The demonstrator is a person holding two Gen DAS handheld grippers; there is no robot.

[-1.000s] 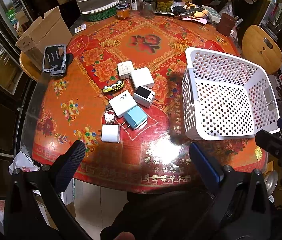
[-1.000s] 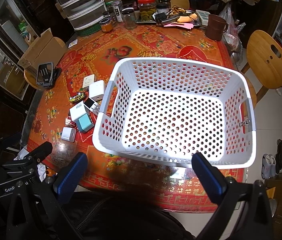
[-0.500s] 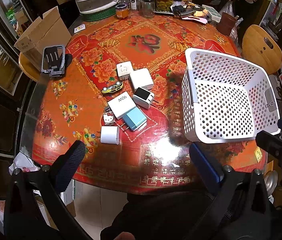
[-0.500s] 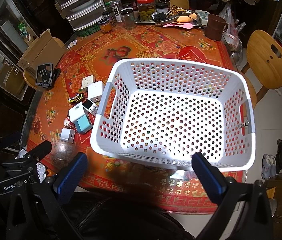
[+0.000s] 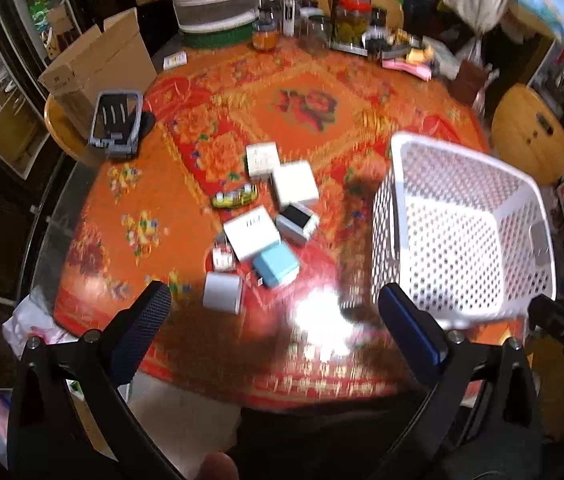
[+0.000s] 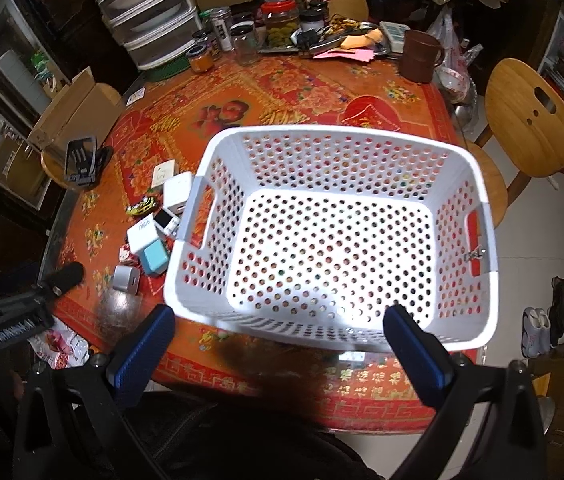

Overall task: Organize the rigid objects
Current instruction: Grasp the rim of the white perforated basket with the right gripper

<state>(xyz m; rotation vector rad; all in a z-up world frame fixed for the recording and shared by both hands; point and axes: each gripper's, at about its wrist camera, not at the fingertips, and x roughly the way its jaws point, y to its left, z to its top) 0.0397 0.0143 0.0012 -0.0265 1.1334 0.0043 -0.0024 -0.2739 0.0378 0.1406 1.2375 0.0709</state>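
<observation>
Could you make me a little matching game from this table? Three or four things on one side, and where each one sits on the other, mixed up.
Things:
1. white basket
2. light blue charger
3. toy car
4. brown mug

Places:
A. at the far edge of the table, beside the pink papers
B. in the pile, nearer us than the big white charger
C. on the right half of the table, nothing inside it
D. left of the pile's two far white chargers

Pairs: 1-C, 2-B, 3-D, 4-A

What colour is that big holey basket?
White; the basket shows best in the right wrist view.
</observation>
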